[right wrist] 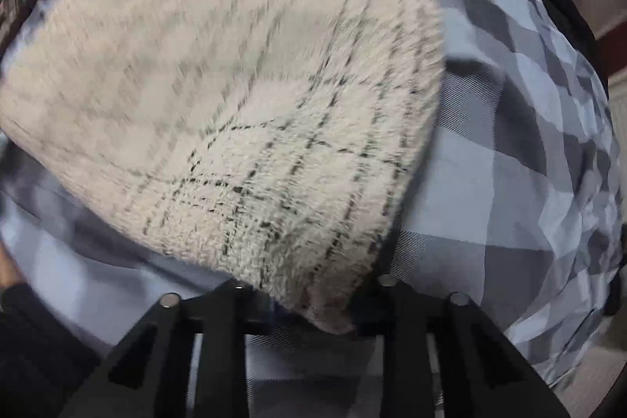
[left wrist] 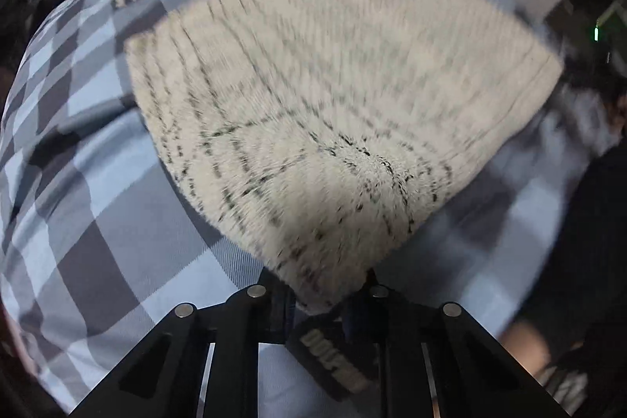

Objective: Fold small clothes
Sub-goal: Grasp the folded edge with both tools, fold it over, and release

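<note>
A knitted cloth lay spread on a checked bedsheet, which reached out past the cloth on every side. In the left wrist view, the cloth's near corner sat between the jaws of the left gripper, and the cloth fanned away from there. In the right wrist view, another near corner of the cloth sat between the jaws of the right gripper, with the bedsheet rumpled to the right.
</note>
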Available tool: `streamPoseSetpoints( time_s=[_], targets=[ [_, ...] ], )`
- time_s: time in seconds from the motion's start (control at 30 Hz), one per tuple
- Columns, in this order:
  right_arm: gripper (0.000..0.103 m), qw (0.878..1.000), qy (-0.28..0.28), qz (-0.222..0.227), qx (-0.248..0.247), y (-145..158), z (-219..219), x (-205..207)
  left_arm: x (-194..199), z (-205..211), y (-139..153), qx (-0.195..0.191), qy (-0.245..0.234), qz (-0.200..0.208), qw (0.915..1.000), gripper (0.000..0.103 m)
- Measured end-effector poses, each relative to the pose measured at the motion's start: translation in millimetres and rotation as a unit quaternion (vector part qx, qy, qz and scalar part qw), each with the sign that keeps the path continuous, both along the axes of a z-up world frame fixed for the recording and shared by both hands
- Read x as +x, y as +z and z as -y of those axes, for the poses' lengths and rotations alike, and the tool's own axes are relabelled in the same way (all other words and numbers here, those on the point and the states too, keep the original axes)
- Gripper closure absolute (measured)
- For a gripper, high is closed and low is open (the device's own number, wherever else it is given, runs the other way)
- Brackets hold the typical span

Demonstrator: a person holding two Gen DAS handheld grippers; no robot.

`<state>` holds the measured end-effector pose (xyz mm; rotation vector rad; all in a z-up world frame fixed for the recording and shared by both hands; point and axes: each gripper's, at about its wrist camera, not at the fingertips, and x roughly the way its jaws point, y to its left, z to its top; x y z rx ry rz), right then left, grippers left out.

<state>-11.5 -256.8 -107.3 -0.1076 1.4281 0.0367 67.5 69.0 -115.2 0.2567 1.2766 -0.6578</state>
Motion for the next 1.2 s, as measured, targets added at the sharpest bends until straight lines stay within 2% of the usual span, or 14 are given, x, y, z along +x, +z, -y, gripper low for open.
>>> streamPoseSetpoints(
  time_s=[0.07, 0.13, 0.23, 0.33, 0.47, 0.53, 0.6, 0.7, 0.8, 0.9, 1.0, 1.1, 1.17, 1.2],
  targets=[
    [0.088, 0.999, -0.012, 0.037, 0.034, 28.6, -1.3, -5.1, 0.4, -8.9, 24.2, -0.030, 0.031, 0.016, 0.9989, 0.087],
    [0.089, 0.996, -0.027, 0.063, 0.062, 50.9, -2.2, -8.1, 6.6, -12.7, 43.3, -0.043, 0.063, 0.032, 0.9965, 0.088],
    [0.089, 0.989, -0.060, 0.077, 0.108, 74.6, -2.1, -14.0, 5.2, -19.2, 57.8, -0.051, 0.102, 0.028, 0.9931, 0.088],
    [0.090, 0.983, -0.078, 0.080, 0.144, 88.5, 1.7, -25.8, -4.4, -38.1, 73.6, -0.061, 0.105, 0.015, 0.9925, 0.088],
    [0.090, 0.980, -0.058, 0.074, 0.175, 110.2, -4.6, -58.5, -39.0, -48.0, 86.2, -0.047, 0.093, -0.059, 0.9928, 0.088],
    [0.090, 0.979, -0.044, 0.064, 0.186, 110.7, -5.9, -75.8, -51.0, -47.4, 87.3, -0.042, 0.095, -0.090, 0.9905, 0.088],
    [0.090, 0.980, -0.024, 0.050, 0.189, 110.4, -7.1, -86.2, -73.0, -50.6, 85.3, -0.037, 0.093, -0.116, 0.9883, 0.088],
    [0.090, 0.981, 0.004, 0.017, 0.192, 103.4, -15.2, -95.4, -76.1, -51.4, 77.1, -0.041, 0.106, -0.134, 0.9844, 0.088],
    [0.090, 0.979, -0.003, 0.002, 0.205, 95.5, -10.5, -73.1, -40.3, -56.6, 67.2, -0.072, 0.146, -0.146, 0.9757, 0.088],
    [0.089, 0.971, -0.034, -0.001, 0.235, 92.5, 0.9, -30.6, 18.7, -60.5, 54.3, -0.113, 0.186, -0.153, 0.9640, 0.088],
    [0.089, 0.975, -0.042, -0.005, 0.220, 84.2, 5.1, 33.1, 85.0, -53.7, 37.2, -0.124, 0.221, -0.145, 0.9565, 0.088],
    [0.089, 0.976, -0.058, -0.027, 0.207, 58.8, 5.1, 97.5, 142.4, -41.7, 3.8, -0.104, 0.260, -0.136, 0.9503, 0.088],
    [0.088, 0.976, -0.079, -0.048, 0.199, 32.4, 5.8, 132.7, 166.3, -34.5, -24.6, -0.081, 0.282, -0.138, 0.9459, 0.088],
    [0.088, 0.971, -0.108, -0.063, 0.203, 11.7, 10.0, 150.5, 172.1, -31.8, -34.3, -0.070, 0.289, -0.139, 0.9446, 0.088]
  ],
)
